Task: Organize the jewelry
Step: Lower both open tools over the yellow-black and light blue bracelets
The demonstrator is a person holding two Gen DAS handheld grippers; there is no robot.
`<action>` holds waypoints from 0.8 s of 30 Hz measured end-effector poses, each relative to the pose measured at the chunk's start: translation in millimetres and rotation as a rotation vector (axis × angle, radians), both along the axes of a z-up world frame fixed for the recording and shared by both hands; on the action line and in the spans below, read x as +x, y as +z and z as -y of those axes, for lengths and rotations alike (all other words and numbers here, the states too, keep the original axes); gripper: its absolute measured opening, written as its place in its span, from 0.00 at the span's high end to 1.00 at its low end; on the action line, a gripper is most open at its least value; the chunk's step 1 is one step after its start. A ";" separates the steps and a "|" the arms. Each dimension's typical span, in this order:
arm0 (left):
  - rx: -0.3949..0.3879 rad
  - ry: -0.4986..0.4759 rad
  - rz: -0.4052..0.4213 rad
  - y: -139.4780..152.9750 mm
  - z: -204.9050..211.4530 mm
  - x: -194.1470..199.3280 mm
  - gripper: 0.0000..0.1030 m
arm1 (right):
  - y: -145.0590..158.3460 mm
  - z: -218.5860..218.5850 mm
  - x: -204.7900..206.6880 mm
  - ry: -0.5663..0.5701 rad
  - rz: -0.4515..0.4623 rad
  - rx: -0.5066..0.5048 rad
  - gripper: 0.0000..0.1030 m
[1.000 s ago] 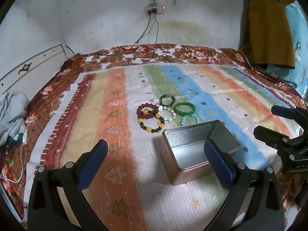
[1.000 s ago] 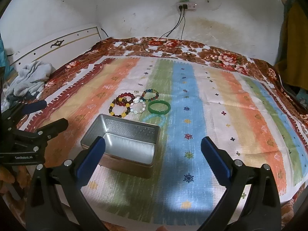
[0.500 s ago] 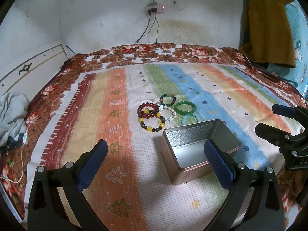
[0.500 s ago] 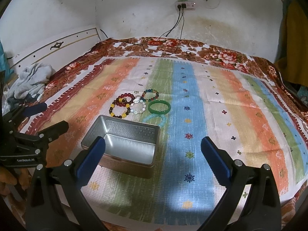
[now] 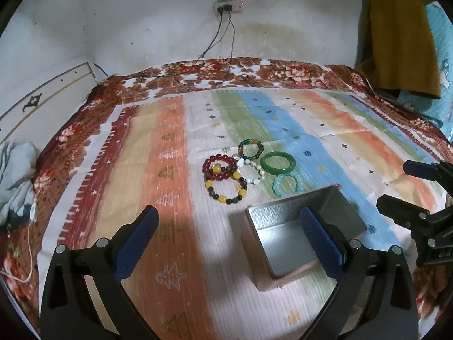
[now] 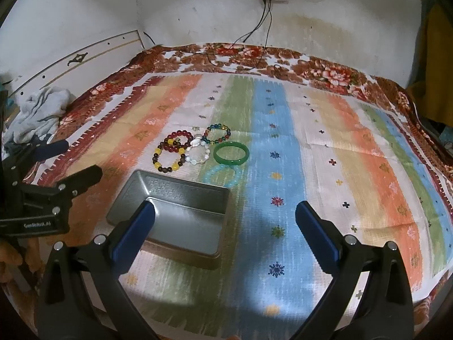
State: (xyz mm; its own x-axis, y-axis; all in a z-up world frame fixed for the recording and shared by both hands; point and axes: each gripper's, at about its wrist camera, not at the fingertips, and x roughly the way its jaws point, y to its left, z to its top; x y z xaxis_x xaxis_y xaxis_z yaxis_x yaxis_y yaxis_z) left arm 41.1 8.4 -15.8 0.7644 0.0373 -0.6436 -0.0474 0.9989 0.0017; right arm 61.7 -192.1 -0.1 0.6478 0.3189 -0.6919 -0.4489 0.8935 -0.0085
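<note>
Through the left wrist I see my left gripper spread empty near the tin, and through the right my right gripper likewise, so grabbing the touching bracelets on the bed risks dragging several.

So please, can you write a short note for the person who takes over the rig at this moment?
Left gripper: open, empty.
Right gripper: open, empty.
The metal tin stands open and empty on the striped cloth.
Six bracelets lie in a cluster just beyond it, including the green bangle and the pale blue bead bracelet nearest the tin.
Done: nothing is stored.
Left: move all bracelets into the tin.
</note>
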 end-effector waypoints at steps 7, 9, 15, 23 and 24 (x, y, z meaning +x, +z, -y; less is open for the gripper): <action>-0.018 -0.006 -0.033 0.6 -2.7 28.8 0.05 | 6.9 -3.3 20.4 -0.004 0.003 0.018 0.05; -0.017 -0.005 -0.036 0.3 -2.4 34.9 0.05 | 8.5 -6.5 27.1 -0.005 0.005 0.018 0.05; -0.024 -0.002 -0.077 -6.1 -7.2 47.3 0.05 | 10.2 -11.1 43.9 0.001 -0.017 0.023 0.05; -0.026 0.023 -0.087 -5.4 -18.6 66.6 0.05 | 11.7 -16.0 58.2 -0.001 -0.020 0.019 0.05; -0.027 0.023 -0.089 -5.7 -19.7 68.8 0.05 | 11.5 -17.3 60.4 -0.001 -0.021 0.018 0.05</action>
